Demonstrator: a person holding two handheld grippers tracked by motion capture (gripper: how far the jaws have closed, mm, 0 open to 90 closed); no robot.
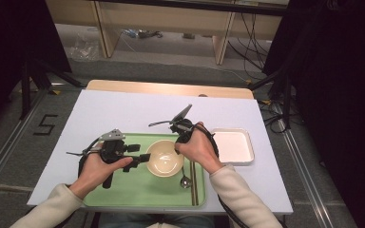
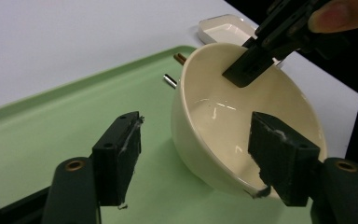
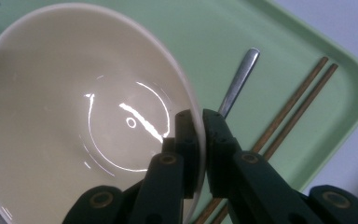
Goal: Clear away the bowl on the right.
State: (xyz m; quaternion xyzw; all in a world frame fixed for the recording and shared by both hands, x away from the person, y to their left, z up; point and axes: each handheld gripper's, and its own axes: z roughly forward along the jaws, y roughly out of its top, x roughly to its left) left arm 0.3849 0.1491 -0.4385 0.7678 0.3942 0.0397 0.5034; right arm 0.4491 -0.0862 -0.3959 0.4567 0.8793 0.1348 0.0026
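The right gripper (image 3: 199, 140) is clamping the rim of the glossy cream ceramic bowl (image 1: 164, 157), which is sitting near the middle of the pale green plastic tray (image 1: 123, 190). The left gripper (image 2: 198, 158) is straddling the bowl's opposite rim, jaws apart, pads not pressing.

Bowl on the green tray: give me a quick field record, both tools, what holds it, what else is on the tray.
bowl: cream bowl, empty, tipped on the green tray
right tool: right tool shut on the bowl's rim, one jaw inside and one outside
left tool: left tool open, jaws straddling the near rim, pads not pressing
spoon: metal spoon flat on the tray beside the bowl
chopsticks: pair of chopsticks lying along the tray's edge
off tray: white rectangular dish on the table, to the right of the tray
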